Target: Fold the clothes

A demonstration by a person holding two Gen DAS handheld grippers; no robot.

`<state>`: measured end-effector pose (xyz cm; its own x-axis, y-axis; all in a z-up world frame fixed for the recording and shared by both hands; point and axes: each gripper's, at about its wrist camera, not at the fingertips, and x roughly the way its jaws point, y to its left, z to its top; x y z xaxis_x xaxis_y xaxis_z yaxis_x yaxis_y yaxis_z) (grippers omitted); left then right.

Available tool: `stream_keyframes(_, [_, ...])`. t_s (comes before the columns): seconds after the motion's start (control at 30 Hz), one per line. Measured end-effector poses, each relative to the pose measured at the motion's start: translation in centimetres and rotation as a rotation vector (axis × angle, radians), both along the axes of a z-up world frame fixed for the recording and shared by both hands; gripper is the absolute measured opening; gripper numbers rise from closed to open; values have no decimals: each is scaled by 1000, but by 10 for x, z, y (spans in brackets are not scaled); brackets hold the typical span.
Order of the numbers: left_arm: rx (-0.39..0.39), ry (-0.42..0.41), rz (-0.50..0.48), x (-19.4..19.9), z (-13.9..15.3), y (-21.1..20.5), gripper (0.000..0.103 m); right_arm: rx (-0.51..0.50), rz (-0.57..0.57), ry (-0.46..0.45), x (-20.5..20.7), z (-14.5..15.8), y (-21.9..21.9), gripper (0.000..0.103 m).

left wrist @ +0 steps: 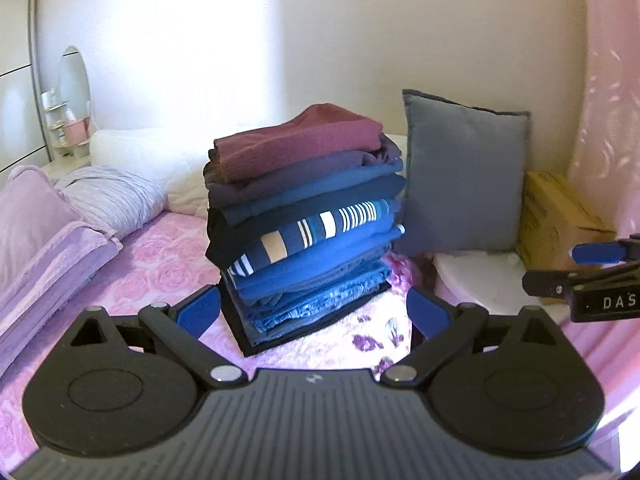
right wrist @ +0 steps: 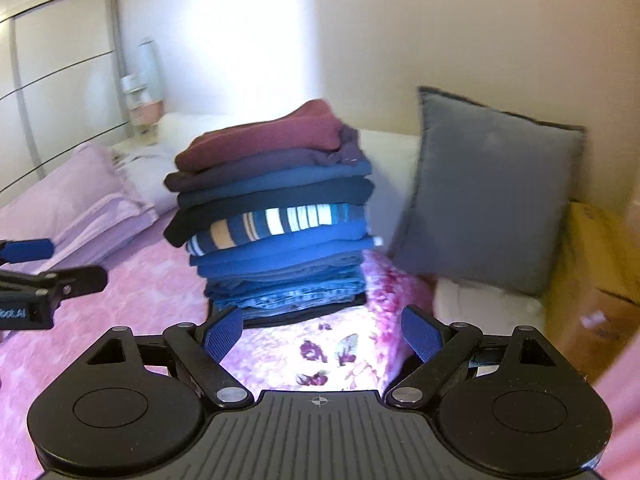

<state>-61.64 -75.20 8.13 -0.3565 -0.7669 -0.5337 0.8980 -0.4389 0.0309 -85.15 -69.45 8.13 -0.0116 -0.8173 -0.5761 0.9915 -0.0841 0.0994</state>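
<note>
gaping wide, left gripper (left wrist: 312, 312) fingers empty, right gripper (right wrist: 322, 334) likewise

black tongs (left wrist: 313, 314), blue ribbed pads (left wrist: 199, 312), silver rivets

This is a bedroom in a home. A bed with a pink rose-patterned cover (left wrist: 160, 264) spreads beneath and ahead of the jaws. To their left lie lilac pillows (left wrist: 36, 216) and a white one (left wrist: 132, 148); to their right a grey cushion (left wrist: 464, 176) leans against the cream wall (left wrist: 400, 40), with a cardboard box (left wrist: 560, 216) beside it. Straight ahead stands a stack of folded clothes (left wrist: 304, 232). Far left, wardrobe doors (right wrist: 60, 80) and a small oval mirror (left wrist: 74, 76) with toiletries finish the room.
</note>
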Motion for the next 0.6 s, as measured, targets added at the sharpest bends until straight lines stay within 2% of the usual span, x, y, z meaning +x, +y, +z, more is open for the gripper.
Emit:
stream_keyframes(0.13, [24,5,-34,28,2,9,98,6,-38,11,38,8,14,89])
stream_keyframes(0.37, [56,-18,14,66,5,25,98,11,-55,55,96,20,26,89])
stream_keyframes(0.6, [56,-21,109,76,2,29,98,51,-13,79,110,14,16,89])
